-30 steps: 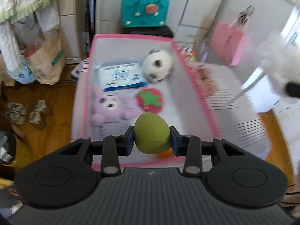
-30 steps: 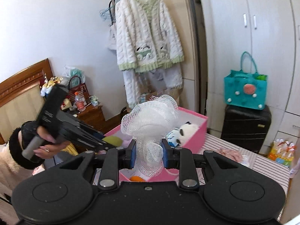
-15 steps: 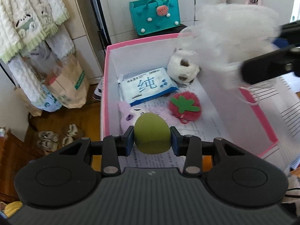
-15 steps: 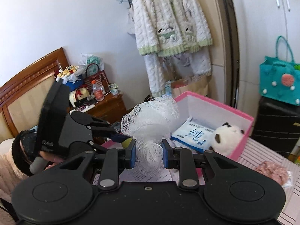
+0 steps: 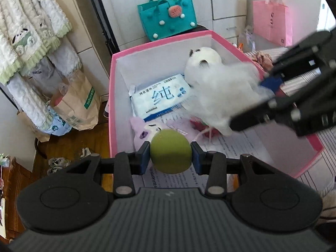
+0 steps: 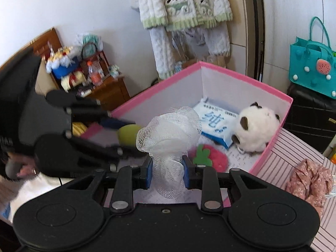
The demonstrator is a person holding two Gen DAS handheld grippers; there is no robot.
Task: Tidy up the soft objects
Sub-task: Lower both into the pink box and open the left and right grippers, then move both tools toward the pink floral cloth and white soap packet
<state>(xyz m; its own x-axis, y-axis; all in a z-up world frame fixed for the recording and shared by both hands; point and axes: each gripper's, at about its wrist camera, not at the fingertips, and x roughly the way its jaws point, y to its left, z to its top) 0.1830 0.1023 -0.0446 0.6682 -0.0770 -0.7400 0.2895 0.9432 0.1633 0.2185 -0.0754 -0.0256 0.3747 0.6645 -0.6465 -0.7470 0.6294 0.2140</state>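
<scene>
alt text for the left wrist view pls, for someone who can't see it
The left hand-held gripper holds a green foam ball over a pink box, while the right hand-held gripper brings a white mesh pouf in above it. Inside lie a wipes pack, a purple plush and a white plush.

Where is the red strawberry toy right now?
In the right wrist view, the strawberry toy lies on the pink box floor, between the white mesh pouf and the panda plush.
</scene>
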